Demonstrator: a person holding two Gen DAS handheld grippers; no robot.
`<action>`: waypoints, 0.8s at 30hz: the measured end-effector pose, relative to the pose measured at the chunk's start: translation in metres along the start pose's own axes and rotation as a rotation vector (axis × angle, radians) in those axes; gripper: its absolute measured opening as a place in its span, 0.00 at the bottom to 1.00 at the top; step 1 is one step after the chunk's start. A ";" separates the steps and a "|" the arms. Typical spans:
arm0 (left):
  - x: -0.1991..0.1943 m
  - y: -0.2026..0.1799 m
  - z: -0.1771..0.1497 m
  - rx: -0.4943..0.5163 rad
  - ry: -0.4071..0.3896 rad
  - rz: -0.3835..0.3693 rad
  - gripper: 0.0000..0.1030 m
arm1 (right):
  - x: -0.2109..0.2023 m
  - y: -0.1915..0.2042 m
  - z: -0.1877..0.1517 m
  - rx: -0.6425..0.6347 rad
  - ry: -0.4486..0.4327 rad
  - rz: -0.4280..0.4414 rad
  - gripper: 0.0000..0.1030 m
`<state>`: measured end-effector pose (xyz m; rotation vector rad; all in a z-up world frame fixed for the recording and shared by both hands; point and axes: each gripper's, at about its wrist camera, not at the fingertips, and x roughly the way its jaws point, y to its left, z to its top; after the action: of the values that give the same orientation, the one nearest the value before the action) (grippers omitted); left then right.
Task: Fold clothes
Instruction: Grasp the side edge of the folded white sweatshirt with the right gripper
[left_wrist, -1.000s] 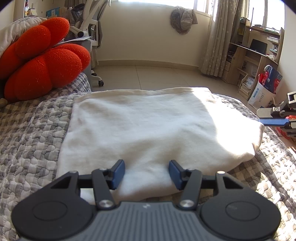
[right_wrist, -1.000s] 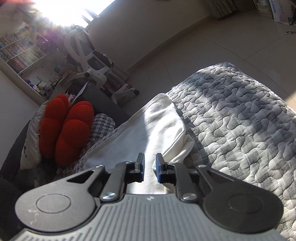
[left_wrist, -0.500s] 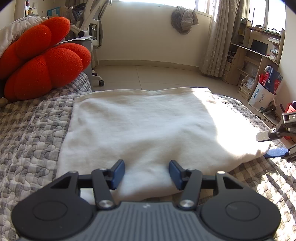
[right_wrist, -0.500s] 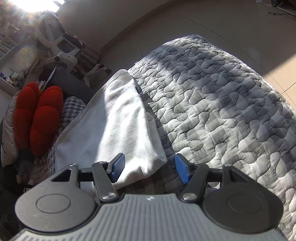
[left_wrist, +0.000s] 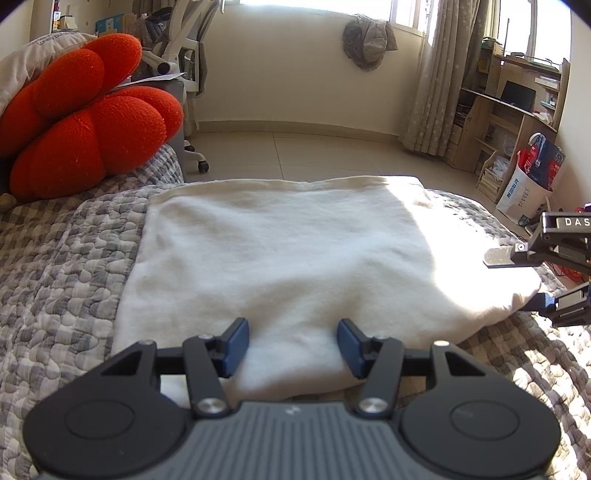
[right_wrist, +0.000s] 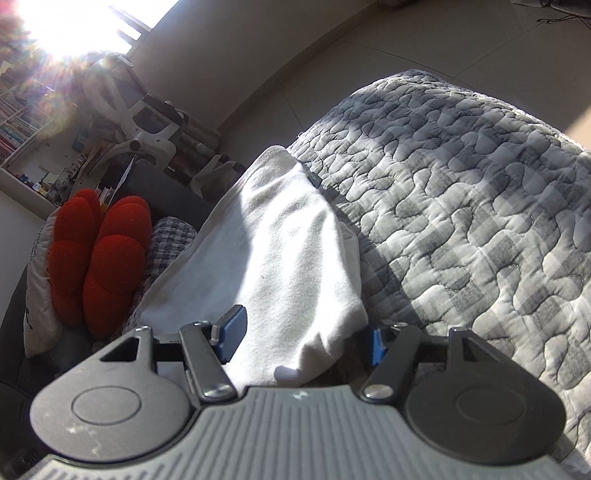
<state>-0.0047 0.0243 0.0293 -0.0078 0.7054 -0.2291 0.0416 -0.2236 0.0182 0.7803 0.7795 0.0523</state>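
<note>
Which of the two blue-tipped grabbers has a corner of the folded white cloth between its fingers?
The right gripper: its open jaws straddle the folded white cloth's corner. The left gripper, also open, faces the cloth's near edge mid-way.

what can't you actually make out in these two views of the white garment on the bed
- Garment's near edge: left wrist view, hidden behind the left gripper body.
- What kind of garment: folded, no sleeves or collar showing in either view.
- Right gripper's far pad: right wrist view, mostly covered by the garment corner.
- Garment's right side: left wrist view, washed out by sunlight.
- Shelves top left: right wrist view, lost in sun glare.
</note>
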 end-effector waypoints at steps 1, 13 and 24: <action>0.000 0.000 0.000 -0.001 0.000 0.000 0.53 | 0.000 0.000 -0.001 -0.002 -0.010 0.001 0.66; 0.002 0.000 0.000 0.004 -0.006 0.005 0.54 | -0.019 0.045 -0.008 -0.167 -0.132 0.090 0.17; 0.003 -0.001 0.001 0.013 -0.010 0.010 0.55 | -0.015 0.049 -0.008 -0.218 -0.144 0.064 0.16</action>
<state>-0.0024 0.0232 0.0284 0.0072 0.6937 -0.2244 0.0370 -0.1880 0.0562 0.5946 0.6013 0.1347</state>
